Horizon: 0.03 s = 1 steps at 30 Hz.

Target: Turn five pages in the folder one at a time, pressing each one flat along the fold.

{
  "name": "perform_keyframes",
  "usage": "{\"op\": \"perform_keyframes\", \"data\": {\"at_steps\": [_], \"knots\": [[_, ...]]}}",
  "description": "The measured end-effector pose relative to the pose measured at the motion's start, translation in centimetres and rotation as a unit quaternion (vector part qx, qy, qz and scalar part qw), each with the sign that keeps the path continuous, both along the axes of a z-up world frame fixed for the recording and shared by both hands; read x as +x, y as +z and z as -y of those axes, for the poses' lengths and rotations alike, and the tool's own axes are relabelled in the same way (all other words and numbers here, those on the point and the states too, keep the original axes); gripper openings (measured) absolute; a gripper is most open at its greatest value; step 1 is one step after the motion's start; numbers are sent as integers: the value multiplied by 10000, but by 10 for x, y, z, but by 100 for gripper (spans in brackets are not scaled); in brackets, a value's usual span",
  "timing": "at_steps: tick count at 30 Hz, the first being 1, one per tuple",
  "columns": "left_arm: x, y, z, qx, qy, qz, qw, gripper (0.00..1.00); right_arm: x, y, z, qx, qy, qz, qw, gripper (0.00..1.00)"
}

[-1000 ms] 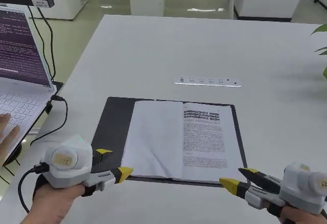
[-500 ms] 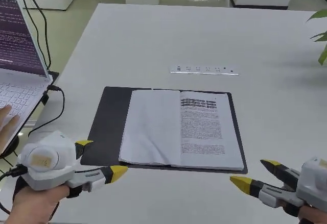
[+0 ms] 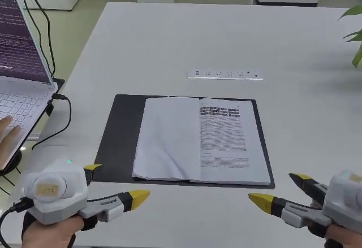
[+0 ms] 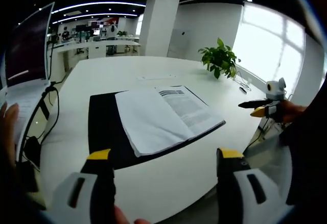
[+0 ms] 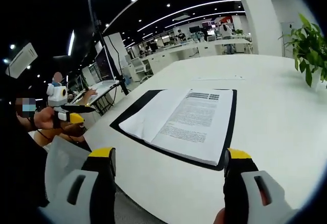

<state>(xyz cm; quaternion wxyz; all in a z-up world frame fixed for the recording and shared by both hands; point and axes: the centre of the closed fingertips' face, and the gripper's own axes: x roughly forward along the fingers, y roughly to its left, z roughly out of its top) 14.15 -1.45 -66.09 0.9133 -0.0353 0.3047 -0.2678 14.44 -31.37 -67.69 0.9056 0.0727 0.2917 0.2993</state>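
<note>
A large white bench is set in an open-plan office, with a socket strip let into its top. An open laptop is placed just beside the left edge. A pale, glossy floor is seen beyond. A white square pillar is flanked by a bright window wall, and a potted plant is stood near it. The dark ceiling is lit by curved light strips and round spots. Rows of desks are ranged at the back.
</note>
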Motion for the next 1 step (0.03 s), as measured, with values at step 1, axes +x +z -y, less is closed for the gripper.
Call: {"op": "perform_keyframes", "data": {"at_steps": [1], "knots": [[-1,-1,-1,-2,14,-10,10000,82,-1,-1,-1,-12,17,-13,10000,87]]}}
